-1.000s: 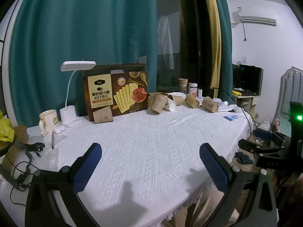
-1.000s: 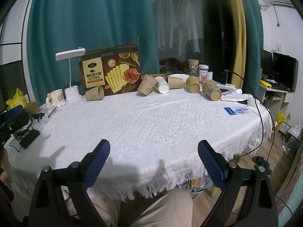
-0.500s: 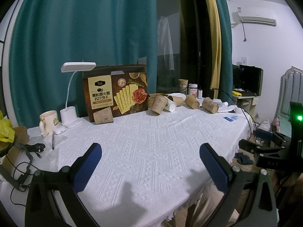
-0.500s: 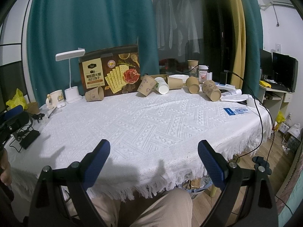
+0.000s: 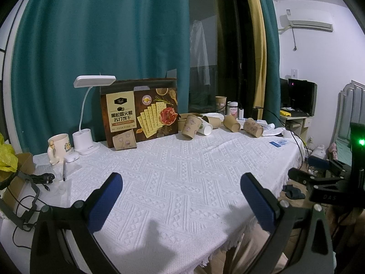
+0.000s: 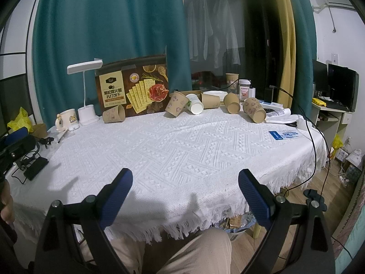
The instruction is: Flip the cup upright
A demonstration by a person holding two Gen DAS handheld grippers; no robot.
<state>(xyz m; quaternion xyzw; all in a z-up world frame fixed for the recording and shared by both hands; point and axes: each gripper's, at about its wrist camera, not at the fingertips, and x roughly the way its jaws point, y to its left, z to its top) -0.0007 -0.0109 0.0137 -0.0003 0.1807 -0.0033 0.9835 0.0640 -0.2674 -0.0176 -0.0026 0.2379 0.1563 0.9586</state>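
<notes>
Several brown paper cups lie tipped over along the far edge of the white-clothed table (image 6: 182, 146). One cup (image 6: 114, 113) lies on its side by the cracker box; it also shows in the left wrist view (image 5: 124, 139). A leaning cup (image 6: 176, 104), a white cup (image 6: 194, 104) and more brown cups (image 6: 254, 110) lie to the right. My left gripper (image 5: 181, 196) is open and empty above the table's near side. My right gripper (image 6: 184, 194) is open and empty over the near fringe edge.
A cracker box (image 6: 134, 91), a white desk lamp (image 6: 85, 111) and a mug (image 6: 67, 118) stand at the back left. Cables and a black device (image 6: 34, 166) lie at the left edge. A blue card (image 6: 285, 134) and a black cable (image 6: 310, 127) lie at the right.
Both grippers stay open and nearly still; the left view has shifted only slightly. No cup has moved.
</notes>
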